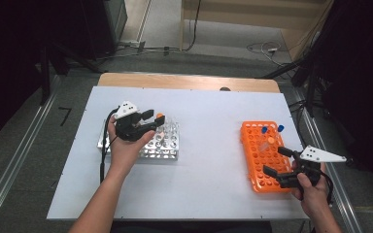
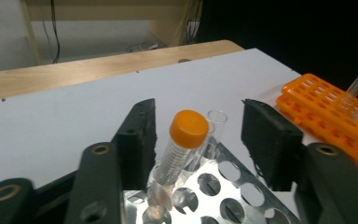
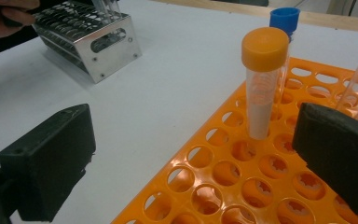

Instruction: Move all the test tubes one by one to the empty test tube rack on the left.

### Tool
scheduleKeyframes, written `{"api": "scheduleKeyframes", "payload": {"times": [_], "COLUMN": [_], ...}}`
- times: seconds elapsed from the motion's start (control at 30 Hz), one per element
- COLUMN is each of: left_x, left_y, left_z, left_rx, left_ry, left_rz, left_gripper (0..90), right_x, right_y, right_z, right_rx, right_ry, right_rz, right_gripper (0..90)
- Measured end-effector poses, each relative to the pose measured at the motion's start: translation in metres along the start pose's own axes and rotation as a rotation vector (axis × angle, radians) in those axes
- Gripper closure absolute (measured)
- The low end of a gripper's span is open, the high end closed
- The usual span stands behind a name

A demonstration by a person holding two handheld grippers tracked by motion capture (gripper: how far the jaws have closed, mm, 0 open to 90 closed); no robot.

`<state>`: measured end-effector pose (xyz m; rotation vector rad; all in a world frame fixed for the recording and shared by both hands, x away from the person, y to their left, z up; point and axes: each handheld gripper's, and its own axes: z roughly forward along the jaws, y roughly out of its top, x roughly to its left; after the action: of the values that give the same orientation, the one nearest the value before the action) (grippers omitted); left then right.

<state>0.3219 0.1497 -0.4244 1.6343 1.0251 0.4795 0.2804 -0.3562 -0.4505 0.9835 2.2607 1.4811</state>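
Orange plastic on one side, bright metal on the other: the high view shows an orange tube rack (image 1: 262, 158) and a metal tube rack (image 1: 167, 143) well apart on the white table (image 1: 209, 189). The left gripper (image 1: 151, 121) hovers over the metal rack's far edge, jaws spread either side of an orange-capped tube (image 1: 160, 116). The right gripper (image 1: 278, 161) sits at the near right corner of the orange rack, jaws also apart, nothing between them. Blue-capped tubes (image 1: 272, 129) stand at the orange rack's far end.

Left gripper view: the orange-capped tube (image 2: 182, 149) stands in a hole of the metal rack (image 2: 228, 191), leaning slightly. An uncapped clear tube (image 2: 214, 126) stands just behind it. The left gripper (image 2: 198, 140) is wide open, pads on each side of the capped tube and not touching it. Judgement: the jaws straddle the tube either for a grasp or just after a release; I cannot tell which.

Right gripper view: a second orange-capped tube (image 3: 262, 79) stands upright in the orange rack (image 3: 223, 177), with a blue-capped tube (image 3: 284, 21) just behind it. The right gripper (image 3: 196, 158) is open wide and empty, the tube nearer its right-hand pad. The approach is level with the tube's lower body, probably so the pads close below the cap. The metal rack (image 3: 93, 42) shows far off.
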Motion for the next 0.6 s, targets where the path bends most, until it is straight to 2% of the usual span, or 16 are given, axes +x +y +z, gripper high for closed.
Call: {"api": "scheduleKeyframes", "payload": {"times": [0.17, 0.37, 0.43, 0.5, 0.6], "left_x": [-0.010, -0.020, -0.023, -0.026, -0.033], "left_y": [-0.004, -0.010, -0.011, -0.013, -0.016], "left_z": [-0.011, -0.027, -0.033, -0.040, -0.046], "left_rx": [-0.009, -0.014, -0.027, -0.033, -0.017], "left_ry": [-0.036, -0.073, -0.088, -0.097, -0.084], "left_rz": [0.020, 0.021, 0.018, 0.012, 0.019], "left_gripper": [26.4, 15.3, 12.4, 10.2, 4.3], "right_x": [0.000, -0.003, -0.006, -0.007, -0.009], "right_y": [0.003, 0.007, 0.006, 0.007, 0.008], "right_z": [0.005, 0.011, 0.013, 0.016, 0.021], "right_rx": [0.007, 0.011, 0.003, 0.014, 0.024], "right_ry": [-0.014, -0.047, -0.031, -0.048, -0.069], "right_rz": [0.003, 0.035, 0.051, 0.068, 0.085], "right_gripper": [0.0, 3.5, 3.5, 5.6, 10.8]}}
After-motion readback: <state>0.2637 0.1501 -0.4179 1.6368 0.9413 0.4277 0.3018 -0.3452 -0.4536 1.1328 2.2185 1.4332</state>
